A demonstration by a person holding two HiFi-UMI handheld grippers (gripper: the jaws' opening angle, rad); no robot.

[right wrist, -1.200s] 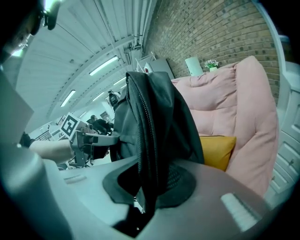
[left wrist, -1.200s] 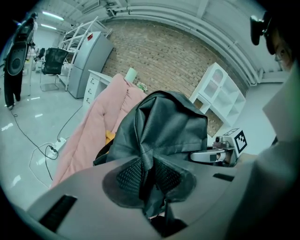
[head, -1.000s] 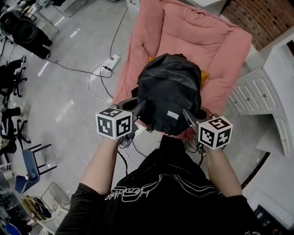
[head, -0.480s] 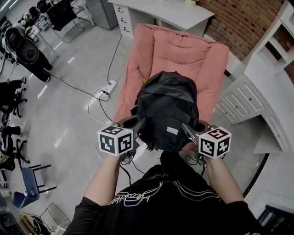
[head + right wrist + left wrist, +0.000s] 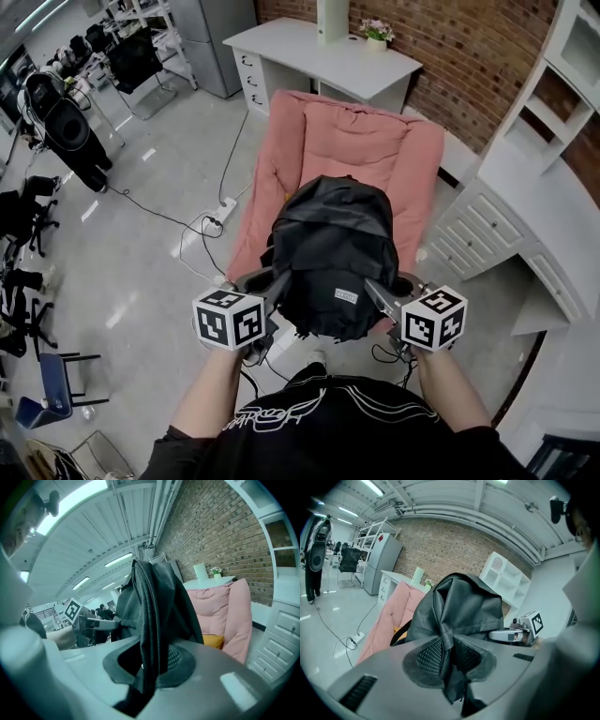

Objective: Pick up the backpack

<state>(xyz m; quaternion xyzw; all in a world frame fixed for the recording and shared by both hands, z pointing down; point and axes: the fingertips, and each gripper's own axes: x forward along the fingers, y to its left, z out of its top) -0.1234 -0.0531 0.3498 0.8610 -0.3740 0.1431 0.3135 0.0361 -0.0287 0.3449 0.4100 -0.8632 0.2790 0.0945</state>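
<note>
Both your left gripper [image 5: 445,656] and right gripper [image 5: 150,660] have fingers pinched on the backpack [image 5: 333,239], lifted mid-frame above the pink chair [image 5: 361,141], so pickup looks done.

Office, white desk [image 5: 349,58], swivel chairs [image 5: 22,212]

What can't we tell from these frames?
Head view: backpack underside, and whether it clears the pink chair; the backpack's own body hides it.
Head view: backpack label print, too small.
Both gripper views: yellow item against the chair, mostly behind the backpack.
</note>
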